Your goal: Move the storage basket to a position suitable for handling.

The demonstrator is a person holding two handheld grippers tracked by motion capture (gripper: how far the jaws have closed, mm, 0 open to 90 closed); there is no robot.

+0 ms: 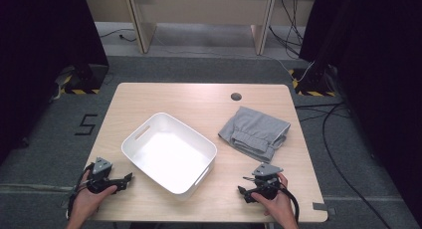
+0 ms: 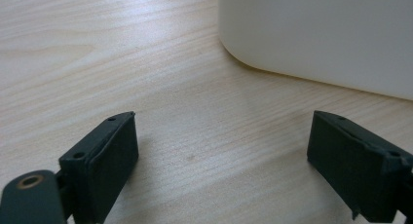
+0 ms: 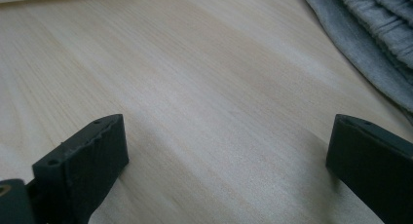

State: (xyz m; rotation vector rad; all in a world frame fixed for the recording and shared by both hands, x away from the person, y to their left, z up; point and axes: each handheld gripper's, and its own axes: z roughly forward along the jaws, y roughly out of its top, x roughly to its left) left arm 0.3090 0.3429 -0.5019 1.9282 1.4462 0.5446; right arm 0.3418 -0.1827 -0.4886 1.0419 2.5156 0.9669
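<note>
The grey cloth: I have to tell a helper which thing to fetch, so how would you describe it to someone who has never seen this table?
Start at the light wooden table and find the white tub near its middle. To the tub's right, toward the far right corner, lies the grey cloth, folded into a loose flat bundle. It is the one soft, grey, ribbed item there; the tub is rigid and white.

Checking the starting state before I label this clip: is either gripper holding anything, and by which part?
Nothing is held. The left gripper and right gripper both stand open over bare table.
</note>
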